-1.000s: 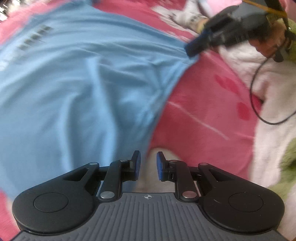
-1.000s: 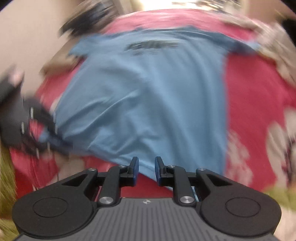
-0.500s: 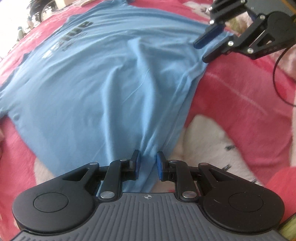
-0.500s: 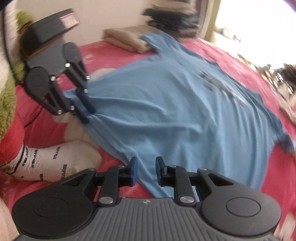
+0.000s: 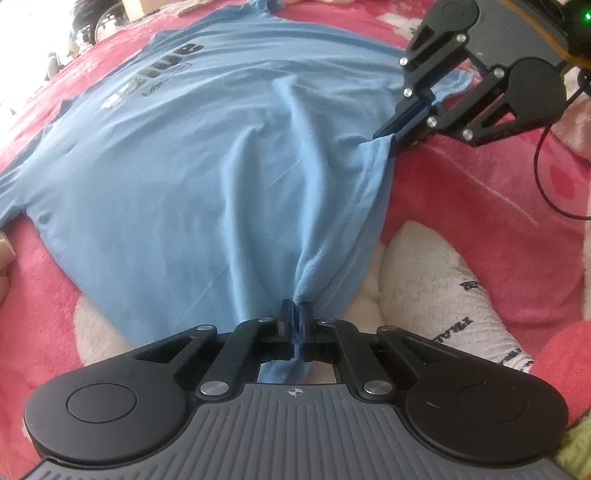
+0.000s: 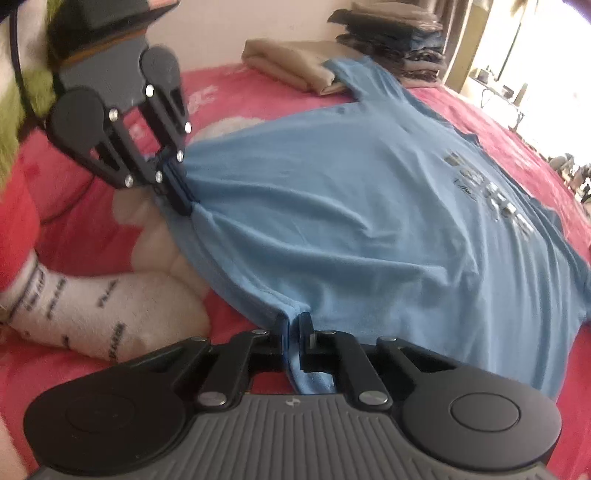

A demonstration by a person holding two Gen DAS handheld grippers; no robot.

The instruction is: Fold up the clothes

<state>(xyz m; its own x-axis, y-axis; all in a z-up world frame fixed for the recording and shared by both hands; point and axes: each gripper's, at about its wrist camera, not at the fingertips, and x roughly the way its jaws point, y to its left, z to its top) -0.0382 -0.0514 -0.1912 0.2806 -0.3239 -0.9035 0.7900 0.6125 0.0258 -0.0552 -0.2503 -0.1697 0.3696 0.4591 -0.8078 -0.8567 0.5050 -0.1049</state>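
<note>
A light blue t-shirt point(image 5: 192, 147) with dark lettering lies spread on a red blanket point(image 5: 480, 206); it also shows in the right wrist view point(image 6: 369, 229). My left gripper point(image 5: 294, 314) is shut on the shirt's bottom hem, near one corner. My right gripper point(image 6: 294, 325) is shut on the same hem at the other corner. Each gripper shows in the other's view: the right one point(image 5: 399, 129) and the left one point(image 6: 177, 195), both pinching the hem. The hem is drawn into folds between them.
A foot in a white printed sock point(image 6: 92, 306) rests on the blanket beside the hem, also in the left wrist view point(image 5: 443, 288). Folded beige cloth point(image 6: 291, 66) and a stack of dark clothes point(image 6: 395, 33) lie beyond the shirt. A black cable point(image 5: 546, 177) hangs at right.
Both grippers were open over the hem half a second ago; both have now closed on it. The views have steadied and the hem is gathered at each grip.
</note>
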